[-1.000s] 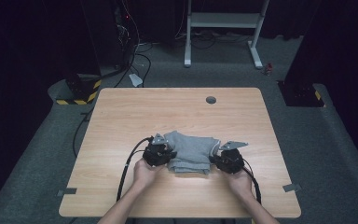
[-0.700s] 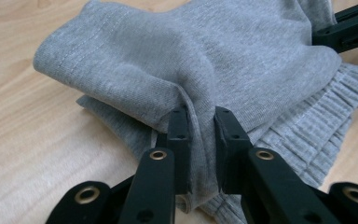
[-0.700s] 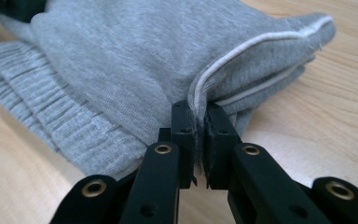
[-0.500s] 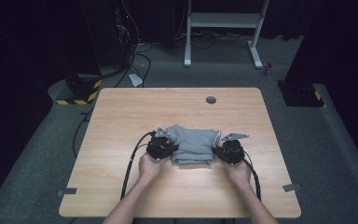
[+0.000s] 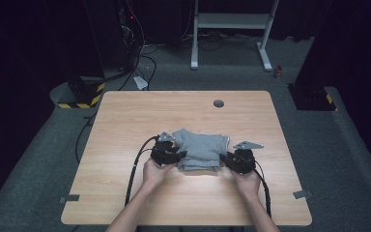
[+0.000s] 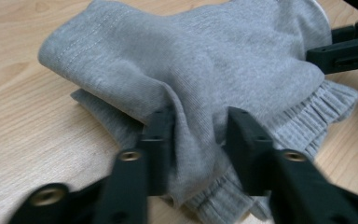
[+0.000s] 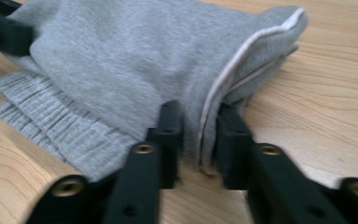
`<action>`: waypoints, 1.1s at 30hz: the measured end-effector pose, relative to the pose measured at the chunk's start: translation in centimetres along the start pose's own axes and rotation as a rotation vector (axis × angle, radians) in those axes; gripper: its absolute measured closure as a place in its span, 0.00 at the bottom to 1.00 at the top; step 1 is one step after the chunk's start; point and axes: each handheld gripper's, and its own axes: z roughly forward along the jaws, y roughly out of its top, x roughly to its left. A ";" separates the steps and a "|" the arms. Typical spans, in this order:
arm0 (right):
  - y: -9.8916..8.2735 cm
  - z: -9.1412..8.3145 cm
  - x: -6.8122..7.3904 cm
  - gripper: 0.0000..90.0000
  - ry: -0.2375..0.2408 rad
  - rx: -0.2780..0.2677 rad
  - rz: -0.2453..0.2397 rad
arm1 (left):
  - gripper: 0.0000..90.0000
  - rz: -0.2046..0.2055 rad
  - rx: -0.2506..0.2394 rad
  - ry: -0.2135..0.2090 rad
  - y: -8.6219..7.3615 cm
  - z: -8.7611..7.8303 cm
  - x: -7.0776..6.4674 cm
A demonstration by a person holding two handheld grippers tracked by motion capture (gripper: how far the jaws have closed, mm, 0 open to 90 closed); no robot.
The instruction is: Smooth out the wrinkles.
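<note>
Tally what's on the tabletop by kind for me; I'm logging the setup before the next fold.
Folded grey garment: 1
Handheld grippers: 2, the left gripper and the right gripper, each with a fold of the garment between jaws that have just been opening
Round grommet hole in the table: 1
Total: 4

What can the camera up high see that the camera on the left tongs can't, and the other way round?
High view: the whole table, the person's left hand and right hand, the grey carpet and a white stand behind.
Left gripper view: the cloth's knit, its ribbed hem, and a fold standing between the jaws of the left tongs, which have just been opening.
Both: the grey sweater on the wood, with the right tongs at its other end.
</note>
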 end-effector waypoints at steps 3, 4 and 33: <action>0.2 -0.8 -0.4 0.61 -0.003 0.021 0.001 | 0.52 -0.019 -0.008 -0.001 0.2 -0.7 0.3; 0.4 -1.2 -0.6 0.59 -0.001 0.021 -0.002 | 0.50 -0.027 -0.009 -0.003 0.3 -0.9 0.4; 6.2 1.9 -3.5 0.86 0.039 0.100 0.097 | 0.59 -0.234 0.117 0.012 5.2 3.3 5.1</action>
